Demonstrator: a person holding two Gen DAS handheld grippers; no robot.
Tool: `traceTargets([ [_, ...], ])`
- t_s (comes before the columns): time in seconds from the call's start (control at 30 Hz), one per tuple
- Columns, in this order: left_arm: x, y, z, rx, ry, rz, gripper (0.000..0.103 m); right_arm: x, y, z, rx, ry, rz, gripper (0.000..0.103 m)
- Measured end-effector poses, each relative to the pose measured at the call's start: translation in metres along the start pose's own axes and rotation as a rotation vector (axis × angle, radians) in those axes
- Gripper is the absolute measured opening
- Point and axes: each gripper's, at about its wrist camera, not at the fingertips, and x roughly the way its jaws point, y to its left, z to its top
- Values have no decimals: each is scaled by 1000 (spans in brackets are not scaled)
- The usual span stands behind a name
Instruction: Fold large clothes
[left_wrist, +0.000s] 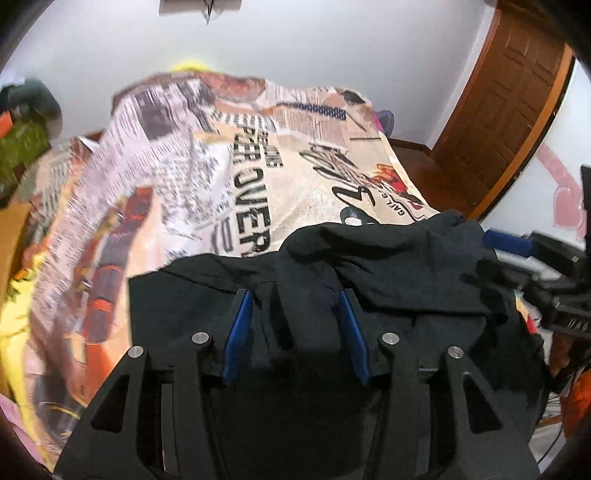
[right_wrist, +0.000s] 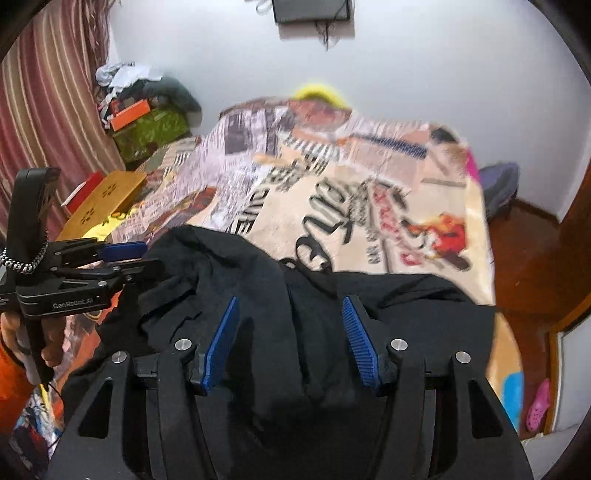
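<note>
A black garment lies bunched at the near end of a bed covered in a newspaper-print blanket. My left gripper hovers over it, open, its blue pads apart on either side of a raised fold without pressing on it. In the right wrist view the same black garment spreads under my right gripper, which is also open with a ridge of cloth between its pads. The left gripper shows at the left there, held by a hand with an orange sleeve.
A wooden door stands right of the bed. Left of the bed are a striped curtain, a pile of boxes and clothes and a wooden board. A purple bag and a pink shoe lie on the floor.
</note>
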Motion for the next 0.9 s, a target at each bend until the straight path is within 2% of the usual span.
traceTargets([
  [0.17,24,6,1,-45,41,-71,46,31,-5,-1,41,93,73,54],
  [0.2,28,6,1,-44,48,-88,42,35,-7,-2,53,106,98,54],
  [0.23,30,4,-1,-38,55,-101,32,38,-7,-2,61,115,120,54],
  [0.27,32,1,-2,-30,65,-104,27,38,-8,-3,63,118,131,54],
  [0.3,33,-3,-3,-15,64,-100,26,39,-8,-3,61,122,140,53],
  [0.33,31,-7,-4,4,53,-92,20,38,-6,-4,56,122,146,45],
  [0.37,28,-10,-5,22,45,-86,16,37,-3,-4,44,125,157,29],
  [0.47,13,-24,-8,79,11,-66,12,31,5,-6,15,129,173,12],
  [0.7,-44,-47,-18,155,-65,-77,11,-10,17,-17,-37,62,146,8],
  [0.9,-76,-59,-39,169,-77,-80,11,-42,26,-37,-33,24,143,8],
])
